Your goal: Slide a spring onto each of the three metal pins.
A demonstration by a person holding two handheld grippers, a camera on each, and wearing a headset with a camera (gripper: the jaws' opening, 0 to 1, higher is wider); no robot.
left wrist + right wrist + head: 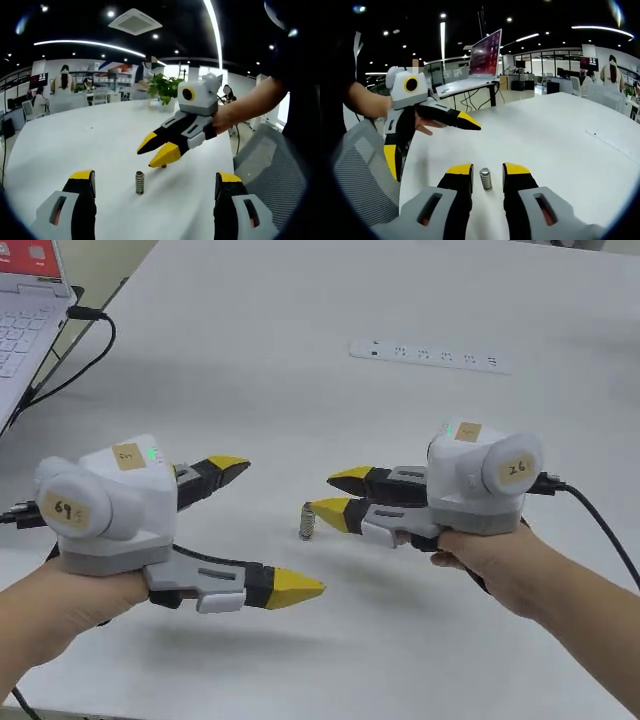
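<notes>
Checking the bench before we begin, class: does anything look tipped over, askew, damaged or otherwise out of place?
Nothing stands out. The small grey metal coil spring stands upright on the white table, at the tips of the open right claw; the white power strip lies flat further back.

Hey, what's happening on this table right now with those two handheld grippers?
A person holds a gripper in each hand over a white table. The right gripper is open, with its jaws on either side of a small spring that stands upright on the table, not yet closed on it. The left gripper is open wide nearby and holds nothing.
</notes>
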